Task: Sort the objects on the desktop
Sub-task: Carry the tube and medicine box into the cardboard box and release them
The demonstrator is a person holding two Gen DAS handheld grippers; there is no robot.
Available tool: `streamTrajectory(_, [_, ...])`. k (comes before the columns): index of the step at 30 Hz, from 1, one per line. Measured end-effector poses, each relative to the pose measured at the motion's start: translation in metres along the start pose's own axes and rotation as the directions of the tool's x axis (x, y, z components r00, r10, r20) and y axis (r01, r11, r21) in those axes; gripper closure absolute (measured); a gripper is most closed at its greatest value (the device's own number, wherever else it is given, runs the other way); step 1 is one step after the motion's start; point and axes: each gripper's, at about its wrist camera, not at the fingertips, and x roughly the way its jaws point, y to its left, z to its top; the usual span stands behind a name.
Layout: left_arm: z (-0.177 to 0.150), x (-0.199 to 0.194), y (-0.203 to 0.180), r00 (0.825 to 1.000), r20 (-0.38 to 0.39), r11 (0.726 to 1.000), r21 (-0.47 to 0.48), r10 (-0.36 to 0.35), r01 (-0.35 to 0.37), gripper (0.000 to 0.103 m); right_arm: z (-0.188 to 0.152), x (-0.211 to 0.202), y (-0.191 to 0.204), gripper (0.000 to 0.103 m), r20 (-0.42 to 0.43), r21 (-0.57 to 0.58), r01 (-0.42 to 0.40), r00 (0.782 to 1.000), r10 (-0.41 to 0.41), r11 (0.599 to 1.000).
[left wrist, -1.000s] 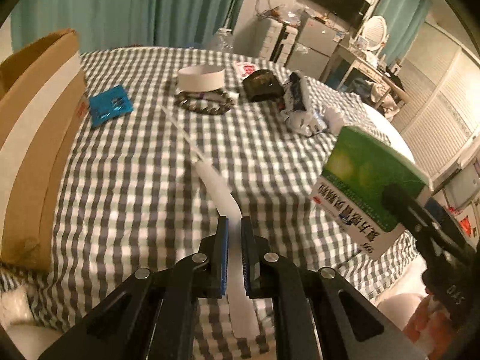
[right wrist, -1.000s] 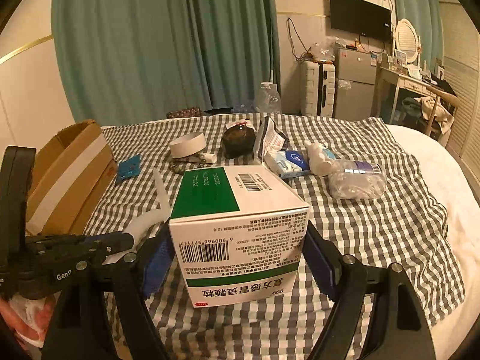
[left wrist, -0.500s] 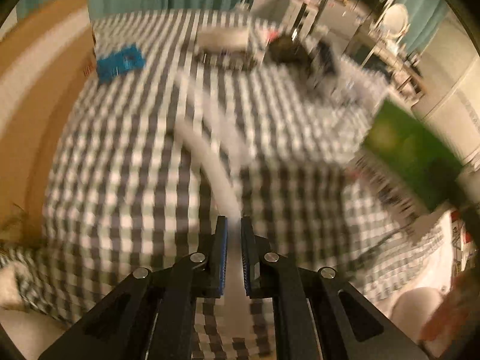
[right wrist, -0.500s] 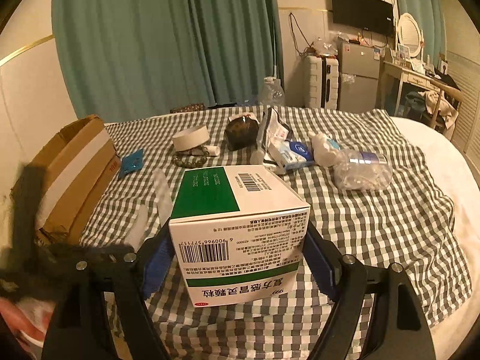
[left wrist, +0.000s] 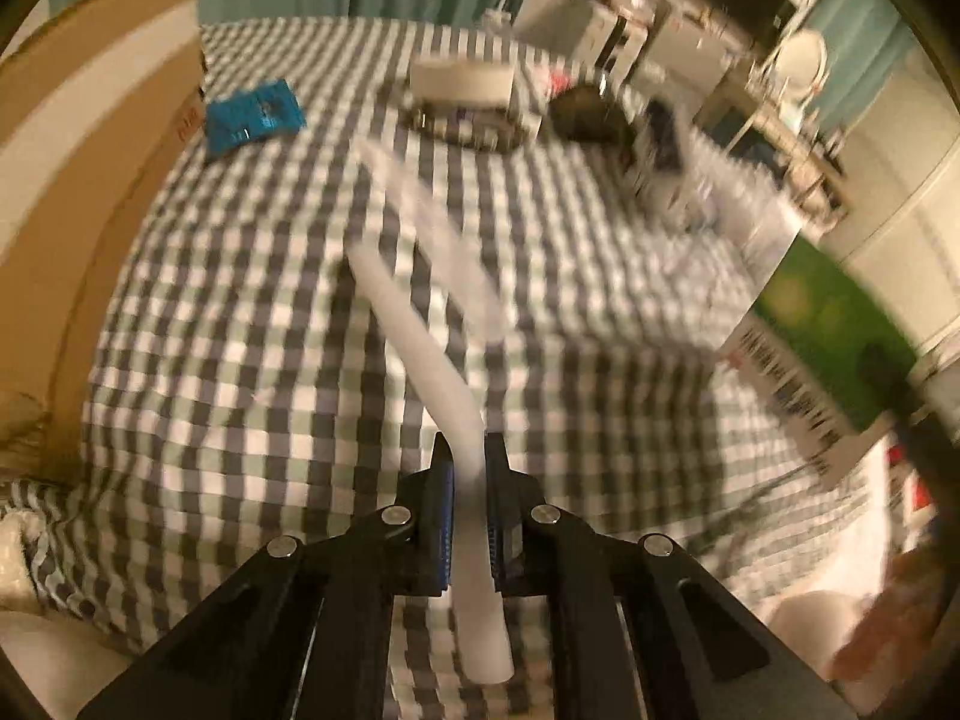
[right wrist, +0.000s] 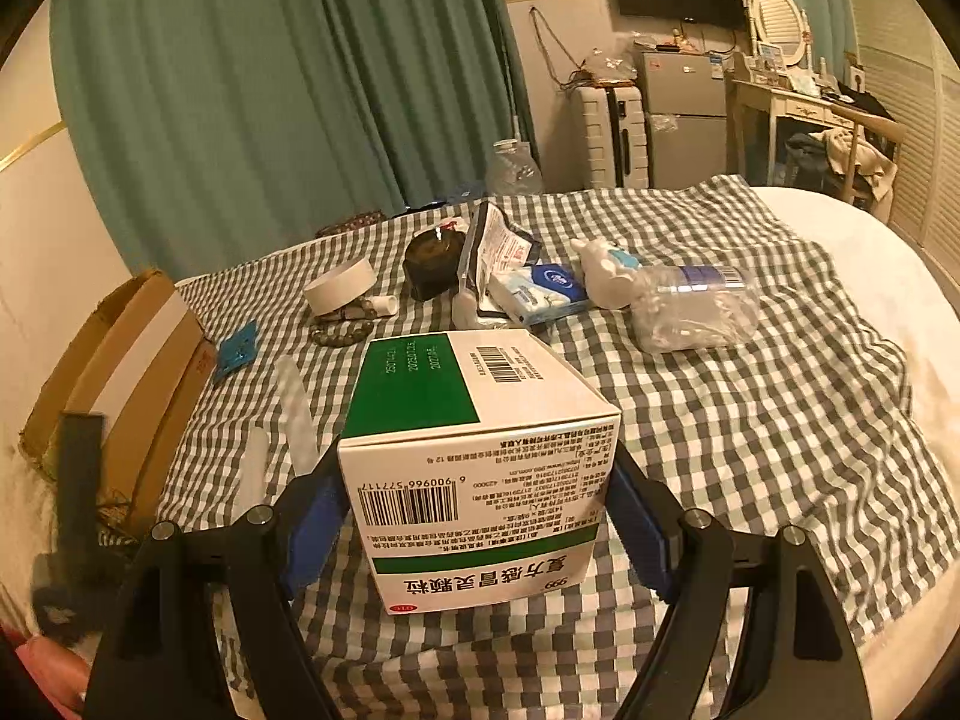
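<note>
Checked cloth (right wrist: 750, 420) covers the surface where sorting looks barely begun: the left gripper (left wrist: 468, 516) is clamped on a white tube (left wrist: 438, 372), lifted near the cardboard box (left wrist: 78, 180), while the right gripper (right wrist: 474, 516) squeezes a green-and-white medicine box (right wrist: 474, 456). Tape roll (right wrist: 339, 285), blue packet (right wrist: 237, 348), crushed bottle (right wrist: 696, 312) and other clutter lie unsorted beyond.

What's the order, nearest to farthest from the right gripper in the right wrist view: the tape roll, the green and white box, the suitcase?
1. green and white box, clamped between the right gripper pads.
2. tape roll, mid-table, left of centre.
3. suitcase, against the back wall beyond the table.
</note>
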Motion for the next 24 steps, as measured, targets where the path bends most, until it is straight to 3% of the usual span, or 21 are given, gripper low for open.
streamTrajectory(8, [0.042, -0.088, -0.002, 0.988, 0.144, 0.998, 0.039, -0.062, 0.057, 0.094, 0.02, -0.046, 0.039, 0.024, 0.082, -0.02, -0.044, 0.996, 0.045, 0.999])
streamTrajectory(12, [0.074, -0.129, -0.008, 0.979, 0.175, 0.988, 0.131, -0.105, 0.083, 0.094, 0.038, -0.067, 0.077, 0.024, 0.089, -0.031, -0.073, 0.993, 0.076, 0.997])
streamTrajectory(17, [0.105, -0.18, 0.001, 0.972, 0.233, 0.971, 0.239, -0.044, -0.014, 0.094, 0.068, -0.085, 0.125, 0.024, 0.119, -0.041, -0.15, 0.981, 0.154, 0.988])
streamTrajectory(24, [0.144, -0.223, 0.073, 0.956, 0.287, 0.97, 0.209, 0.06, -0.124, 0.094, 0.113, -0.088, 0.209, 0.024, 0.152, -0.111, -0.238, 0.956, 0.253, 0.965])
